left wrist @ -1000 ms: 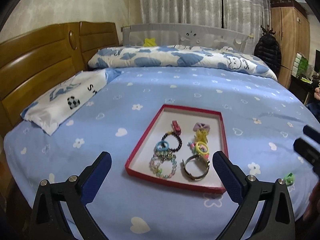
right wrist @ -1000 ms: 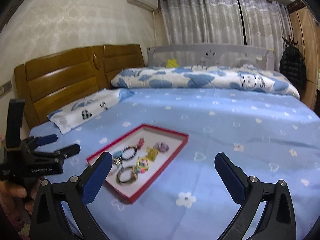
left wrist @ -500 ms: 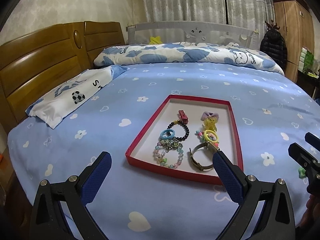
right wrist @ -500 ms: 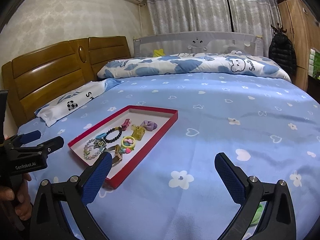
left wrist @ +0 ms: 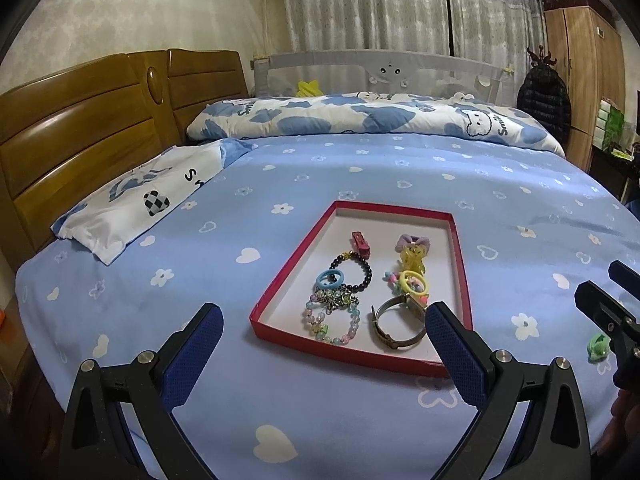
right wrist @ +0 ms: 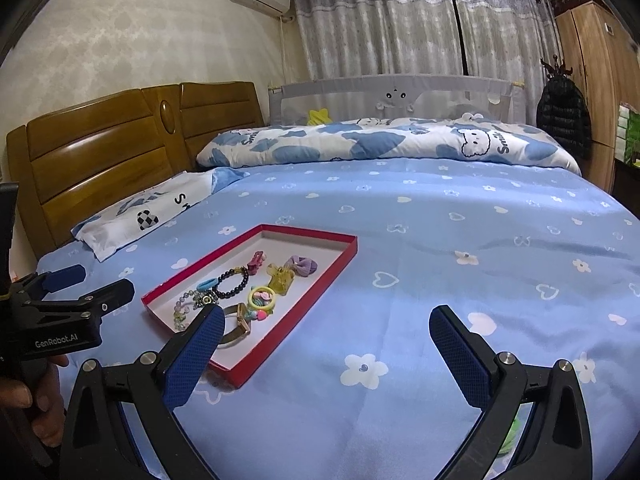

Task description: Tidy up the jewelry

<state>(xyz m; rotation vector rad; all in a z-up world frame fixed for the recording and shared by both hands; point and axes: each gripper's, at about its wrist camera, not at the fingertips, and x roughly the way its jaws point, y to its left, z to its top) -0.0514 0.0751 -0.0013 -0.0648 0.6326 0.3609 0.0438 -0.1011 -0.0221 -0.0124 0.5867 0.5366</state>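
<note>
A shallow red-rimmed tray (left wrist: 280, 276) (right wrist: 312, 292) lies on the blue bedspread. In it lie a black bead bracelet (left wrist: 362, 266), a pastel bead bracelet (left wrist: 352, 326), a gold watch (left wrist: 394, 322), a red clip (left wrist: 360, 245), a purple bow (left wrist: 414, 243) and hair ties. A small green piece (left wrist: 598, 346) lies on the sheet to the right of the tray; its edge shows in the right wrist view (right wrist: 510, 438). My left gripper (left wrist: 324, 336) is open and empty in front of the tray. My right gripper (right wrist: 326, 342) is open and empty, to the right of the tray.
A wooden headboard (left wrist: 80, 128) stands at the left with a flat pillow (left wrist: 148, 196) below it. A rolled blue-and-white quilt (left wrist: 360, 120) lies along the far side before a grey bed rail (left wrist: 380, 74). A wardrobe (left wrist: 580, 80) stands at the right.
Both grippers have shifted, so the tray sits closer and more centred in the left view and nearer the left finger in the right view. Both stay open.
</note>
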